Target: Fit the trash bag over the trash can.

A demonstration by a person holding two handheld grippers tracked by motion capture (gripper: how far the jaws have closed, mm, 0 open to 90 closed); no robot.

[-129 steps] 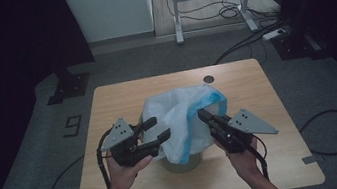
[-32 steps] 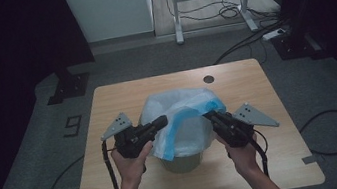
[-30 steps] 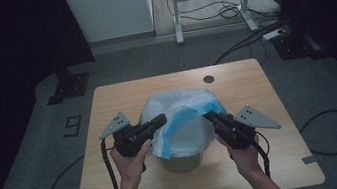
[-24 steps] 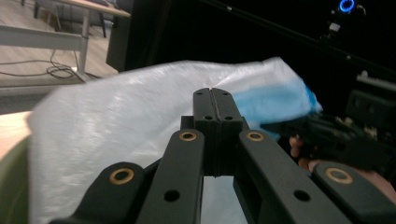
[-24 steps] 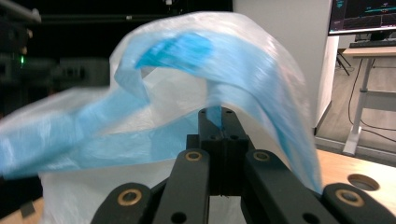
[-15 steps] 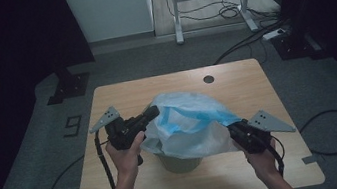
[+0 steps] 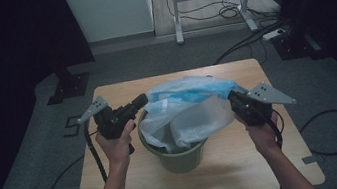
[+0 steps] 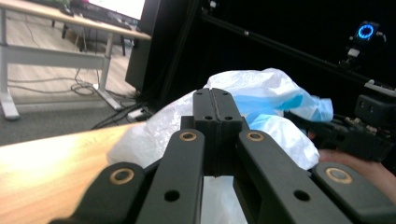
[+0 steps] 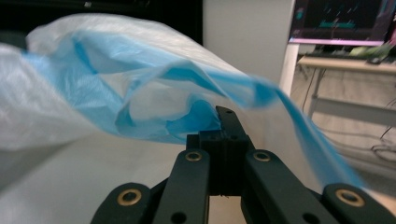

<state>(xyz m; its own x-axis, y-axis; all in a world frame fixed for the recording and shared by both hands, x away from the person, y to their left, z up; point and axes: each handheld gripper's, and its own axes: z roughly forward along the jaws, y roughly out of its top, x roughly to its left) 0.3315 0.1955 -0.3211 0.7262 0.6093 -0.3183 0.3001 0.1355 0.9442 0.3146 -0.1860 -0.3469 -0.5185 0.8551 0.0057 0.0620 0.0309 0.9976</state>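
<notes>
Both hands have drawn apart, stretching the bag wider over the bin at frame centre; left gripper and right gripper clench its edges.

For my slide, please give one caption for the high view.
Two grippers stretch a plastic bag open over a green bin.

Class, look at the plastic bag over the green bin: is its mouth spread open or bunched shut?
Spread open: the plastic bag stretches between left gripper and right gripper above the green bin.
</notes>
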